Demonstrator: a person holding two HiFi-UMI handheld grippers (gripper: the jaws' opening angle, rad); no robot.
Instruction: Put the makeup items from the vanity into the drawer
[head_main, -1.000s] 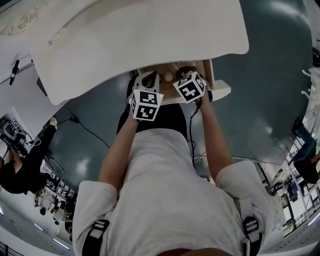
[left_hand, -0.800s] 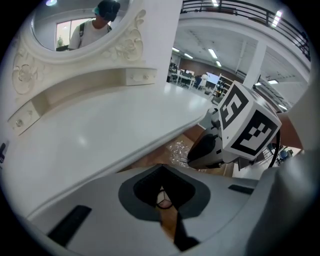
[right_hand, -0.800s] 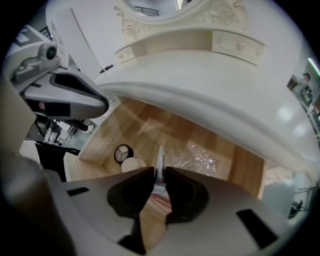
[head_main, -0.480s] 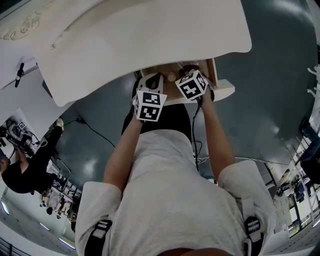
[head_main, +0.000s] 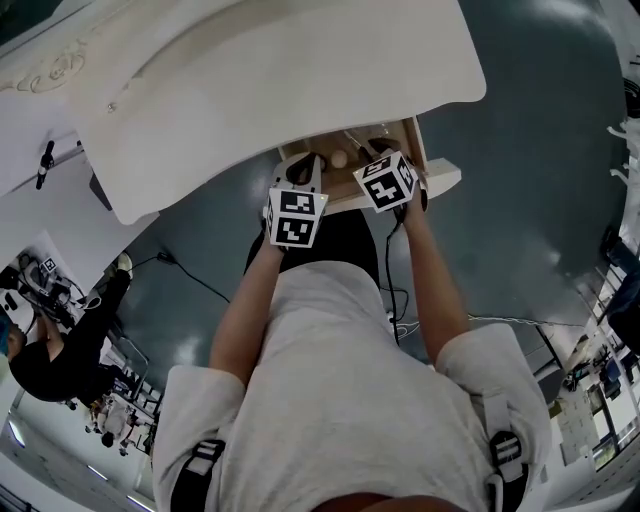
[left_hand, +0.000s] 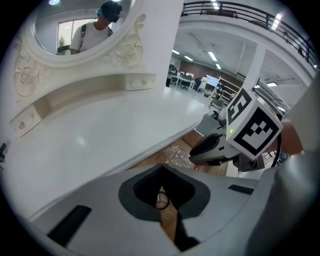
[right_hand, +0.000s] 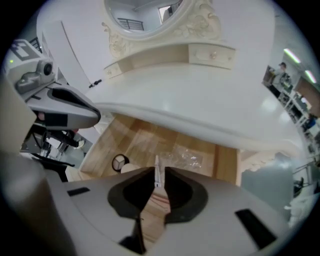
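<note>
Hovering both grippers over the open drawer (right_hand: 142, 140) under the vanity top (right_hand: 200, 100) | left gripper (left_hand: 162, 192): jaws pressed together, nothing in them | right gripper (right_hand: 157, 187): looks to me pinched on a slim white stick (right_hand: 157, 170) | round compact (right_hand: 120, 162) and crinkly clear wrap (right_hand: 189, 157) lying on the drawer floor

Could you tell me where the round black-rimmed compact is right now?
In the right gripper view the round black-rimmed compact lies on the wooden floor of the open drawer, toward its left side, left of the crinkled clear wrapper.
</note>
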